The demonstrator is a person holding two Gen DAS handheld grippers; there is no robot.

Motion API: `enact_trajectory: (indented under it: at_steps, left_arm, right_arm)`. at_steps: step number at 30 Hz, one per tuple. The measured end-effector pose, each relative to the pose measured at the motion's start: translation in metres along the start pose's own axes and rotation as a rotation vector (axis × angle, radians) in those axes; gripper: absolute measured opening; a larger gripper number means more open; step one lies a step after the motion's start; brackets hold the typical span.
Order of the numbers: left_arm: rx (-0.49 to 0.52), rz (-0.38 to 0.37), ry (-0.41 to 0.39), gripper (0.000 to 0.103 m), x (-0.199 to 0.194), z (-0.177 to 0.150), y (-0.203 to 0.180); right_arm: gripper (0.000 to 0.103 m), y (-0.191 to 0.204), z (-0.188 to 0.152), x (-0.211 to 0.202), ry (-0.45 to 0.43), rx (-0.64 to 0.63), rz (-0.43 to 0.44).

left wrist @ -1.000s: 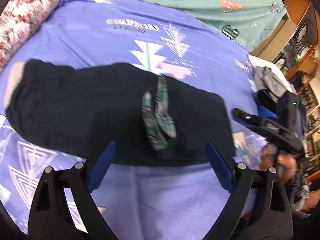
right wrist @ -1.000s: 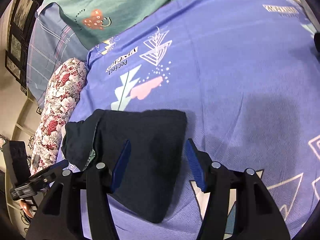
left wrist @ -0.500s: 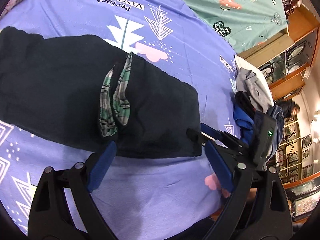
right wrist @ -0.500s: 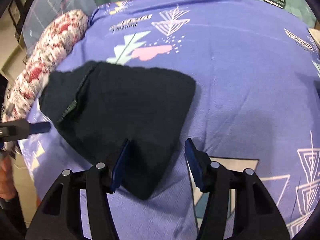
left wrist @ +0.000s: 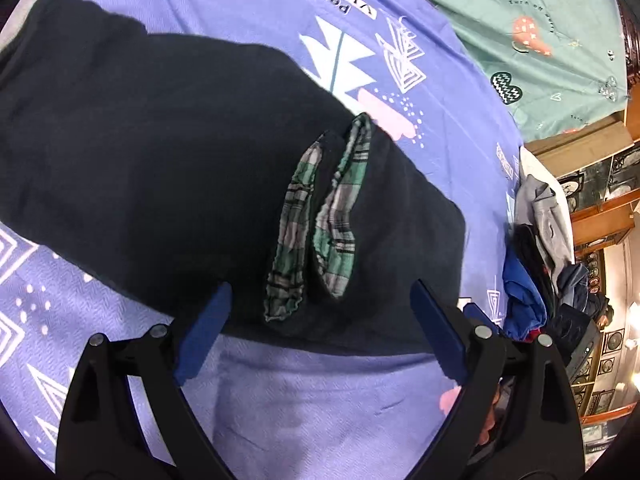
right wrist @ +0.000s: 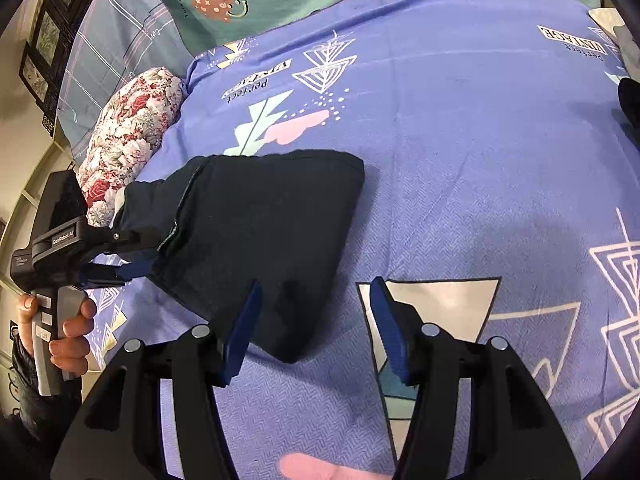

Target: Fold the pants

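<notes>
My left gripper point(left wrist: 316, 332) stood spread wide, its blue pads point(left wrist: 202, 332) empty and poised over the near edge of the dark pants point(left wrist: 160, 160); my right gripper point(right wrist: 316, 320) was likewise parted and held nothing, one pad over the near corner of the cloth and the other over bare bedspread point(right wrist: 460, 160); whether either pad actually brushed the fabric I could not tell through the fisheye. The pants lay flat on the purple printed bedspread, already doubled into a broad dark slab; a green plaid lining point(left wrist: 316, 232) had spilled out near the middle and lay on top of it. That lining was my main worry; if I pinched there I judged I might catch only the loose plaid and drag it out rather than lift the layers together. With my right pads straddling the corner, a close could seize one layer or a bit of bedspread, and the fold would skew. Further off, the floral bolster point(right wrist: 132, 132) lay near the far end of the pants; a heap of other clothes point(left wrist: 536, 248) sat just beside them on my right, close enough to snag a wide swing.
</notes>
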State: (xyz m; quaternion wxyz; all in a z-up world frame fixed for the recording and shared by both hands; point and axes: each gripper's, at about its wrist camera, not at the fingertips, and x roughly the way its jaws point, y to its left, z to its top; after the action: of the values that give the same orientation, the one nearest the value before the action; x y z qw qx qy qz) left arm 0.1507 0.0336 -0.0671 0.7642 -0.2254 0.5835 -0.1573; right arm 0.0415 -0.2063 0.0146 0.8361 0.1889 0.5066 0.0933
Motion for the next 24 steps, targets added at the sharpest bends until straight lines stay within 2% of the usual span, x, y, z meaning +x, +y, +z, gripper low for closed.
enact_trajectory:
  at_steps: [4, 8, 13, 18, 24]
  left_arm:
    - [0.087, -0.028, -0.043, 0.091, -0.019, -0.005, -0.025]
    - [0.151, -0.062, -0.033, 0.092, -0.025, -0.011, -0.048]
    - [0.135, -0.061, 0.018, 0.092, -0.005, -0.014, -0.046]
    - [0.092, -0.028, 0.054, 0.090, 0.021, -0.011, -0.032]
    - [0.136, 0.020, 0.014, 0.087, 0.024, 0.000, -0.037]
  right_arm:
    - [0.058, 0.004, 0.002, -0.004, -0.018, -0.009, 0.004]
    - [0.058, 0.004, 0.001, -0.008, -0.029, -0.009, 0.002]
    - [0.058, 0.003, -0.001, -0.014, -0.042, -0.011, -0.010]
    - [0.058, -0.001, -0.002, -0.019, -0.048, -0.004, -0.016]
    - [0.058, -0.004, -0.003, -0.019, -0.042, -0.001, -0.019]
